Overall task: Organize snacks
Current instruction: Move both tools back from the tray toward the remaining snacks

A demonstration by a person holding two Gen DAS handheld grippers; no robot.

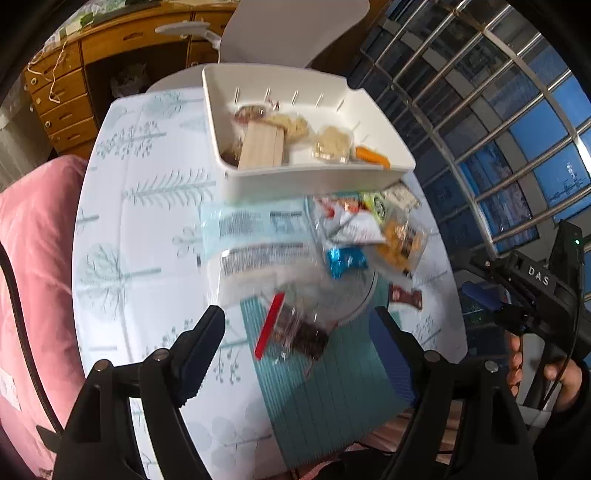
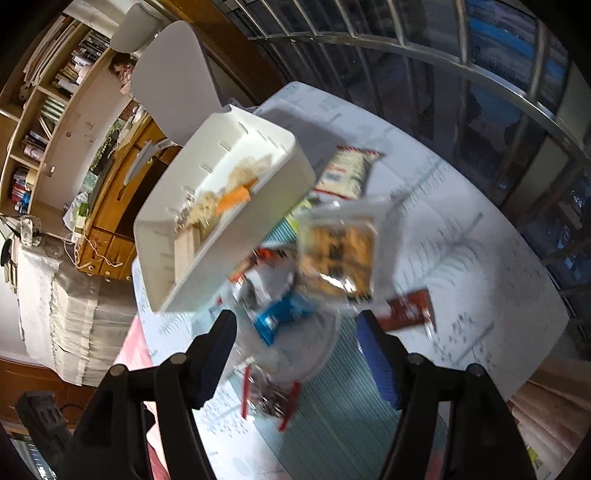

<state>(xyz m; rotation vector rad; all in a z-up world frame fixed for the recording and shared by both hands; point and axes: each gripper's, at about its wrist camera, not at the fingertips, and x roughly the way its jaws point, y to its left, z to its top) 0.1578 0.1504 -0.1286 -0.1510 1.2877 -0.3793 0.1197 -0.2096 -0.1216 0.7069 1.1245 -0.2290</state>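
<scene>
A white bin at the table's far side holds several snacks, among them a wooden block and an orange packet. It also shows in the right wrist view. In front of it lies a pile of loose snack packets: a blue packet, an orange-brown packet, a dark snack in clear wrap with a red strip. My left gripper is open just above the clear-wrapped snack. My right gripper is open over the blue packet.
A round table with a tree-print cloth carries a teal mat and a brown bar. A pink cushion is at left, a white chair behind, and window bars at right.
</scene>
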